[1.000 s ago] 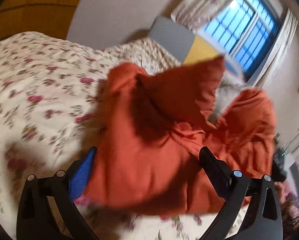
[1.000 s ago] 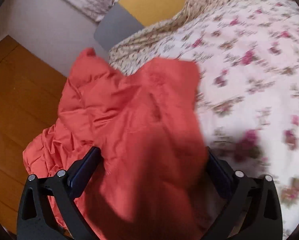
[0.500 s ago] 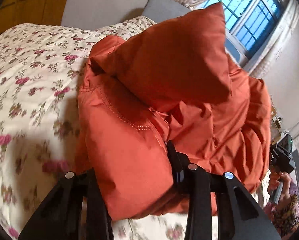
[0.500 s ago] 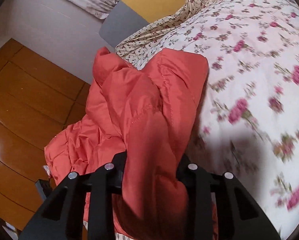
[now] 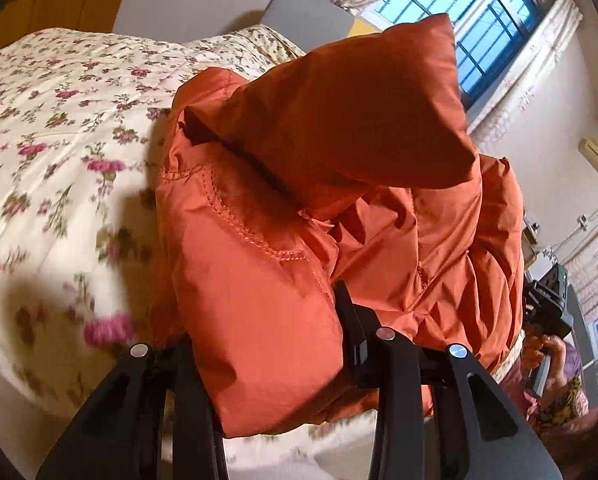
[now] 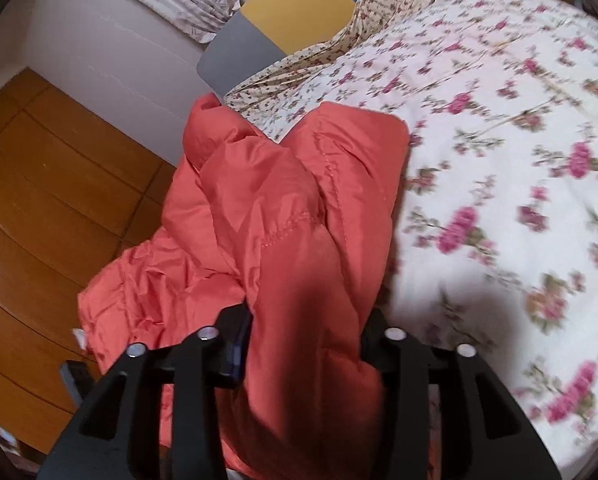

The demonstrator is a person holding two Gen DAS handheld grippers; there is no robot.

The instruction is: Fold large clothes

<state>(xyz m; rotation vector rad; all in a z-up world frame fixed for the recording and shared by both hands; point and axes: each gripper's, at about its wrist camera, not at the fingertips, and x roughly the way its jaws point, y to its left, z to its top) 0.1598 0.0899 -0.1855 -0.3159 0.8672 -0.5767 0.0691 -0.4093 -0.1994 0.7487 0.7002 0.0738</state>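
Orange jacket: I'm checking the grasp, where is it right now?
The orange jacket is clamped in both tools, bunched over the floral bedspread in the left wrist view; in the right wrist view it hangs off the bed's edge above the wooden floor.

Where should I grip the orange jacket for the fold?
Keep to the stitched edge panel of the orange jacket, coming from the near side as both tools do: left tool, right tool. It is flat and firm, while the rest bunches loosely.
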